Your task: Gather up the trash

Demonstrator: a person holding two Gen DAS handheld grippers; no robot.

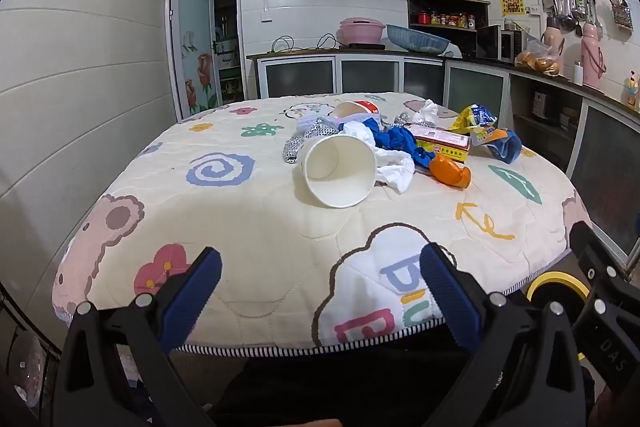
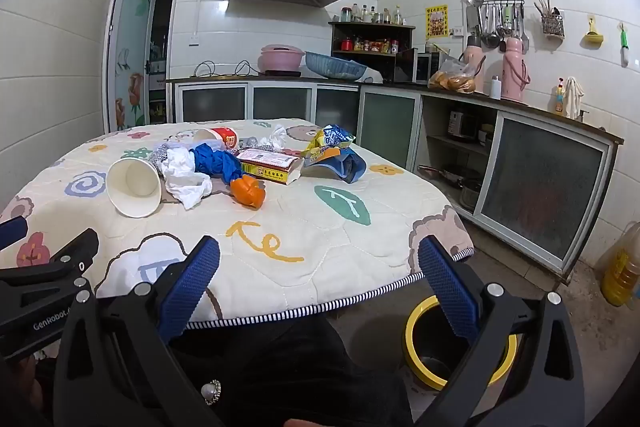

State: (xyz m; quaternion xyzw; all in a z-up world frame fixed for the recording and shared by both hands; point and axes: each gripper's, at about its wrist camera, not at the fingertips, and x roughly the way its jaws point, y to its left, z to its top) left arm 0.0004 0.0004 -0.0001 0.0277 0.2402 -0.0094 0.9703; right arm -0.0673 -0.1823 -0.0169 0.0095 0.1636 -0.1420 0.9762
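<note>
**Both tongs open, trash heap untouched on table**

Left gripper (image 1: pixel 320 269): jaws spread wide, nothing between them, poised over the near edge of the quilted table cover (image 1: pixel 248 227). Right gripper (image 2: pixel 320 259): same, jaws wide and empty. From the left gripper, white paper cup (image 1: pixel 340 171) lies on its side at 12 o'clock, mouth toward camera. Crumpled white tissue (image 1: pixel 396 171), blue wrapper (image 1: pixel 404 143) and orange piece (image 1: pixel 450 173) at 1 o'clock. Yellow-rimmed bin (image 2: pixel 416 331) on the floor, 5 o'clock of the table in the right wrist view

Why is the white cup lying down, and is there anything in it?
The white paper cup is tipped on its side, with its mouth facing the camera. Its inside looks empty.
</note>
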